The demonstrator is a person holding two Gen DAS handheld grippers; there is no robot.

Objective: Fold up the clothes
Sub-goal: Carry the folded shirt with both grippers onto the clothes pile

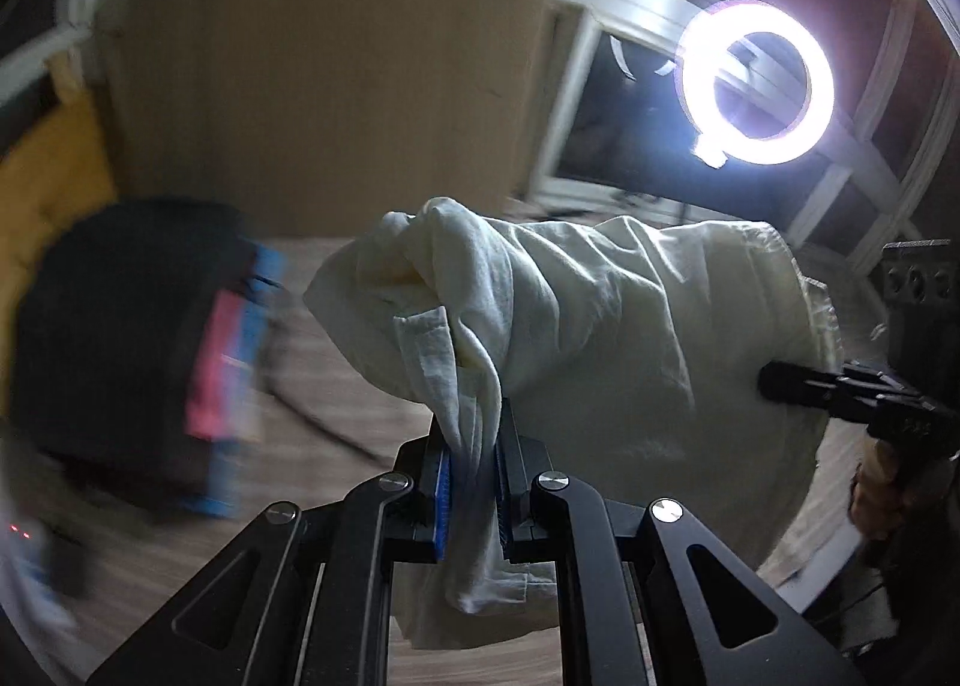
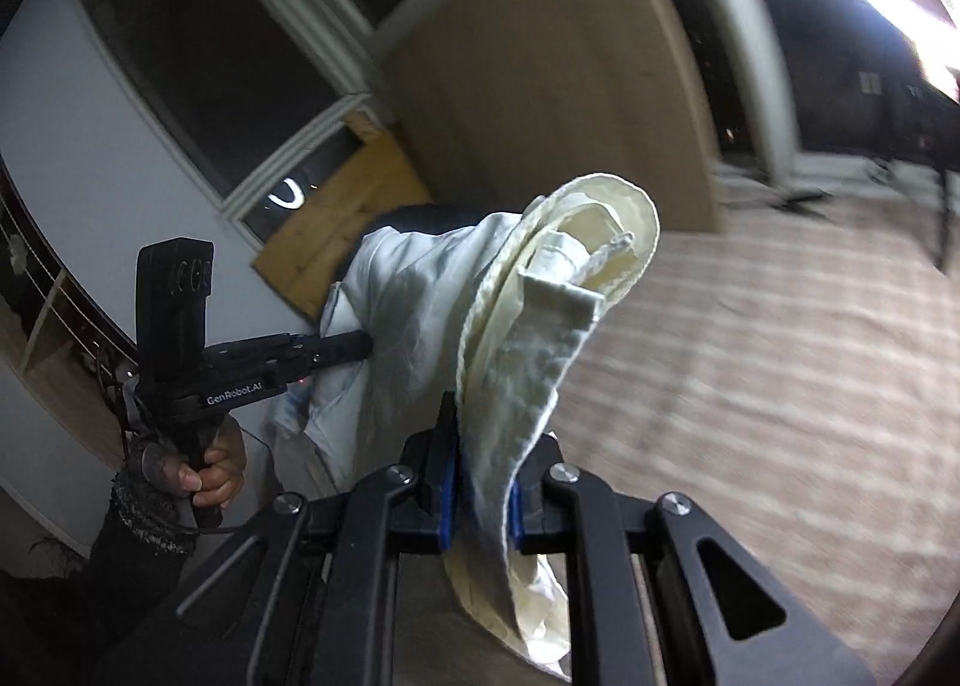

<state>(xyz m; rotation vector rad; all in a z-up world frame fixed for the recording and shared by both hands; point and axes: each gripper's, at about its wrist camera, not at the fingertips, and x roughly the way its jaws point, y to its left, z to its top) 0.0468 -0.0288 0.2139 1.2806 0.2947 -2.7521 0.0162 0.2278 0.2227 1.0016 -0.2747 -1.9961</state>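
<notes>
A pale wood-grain floor fills the lower right of the right view, a lit ring light the upper right of the left. "GenRobot.AI" is read on the left hand-held gripper. A cream garment, mid-frame, is pinched by both; the right hand-held gripper is clamped on its edge.

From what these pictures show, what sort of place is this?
Probably a room in a home, set up for recording: white-framed windows, dark outside, a lit ring light, a striped rug, and a stack of folded clothes.
</notes>
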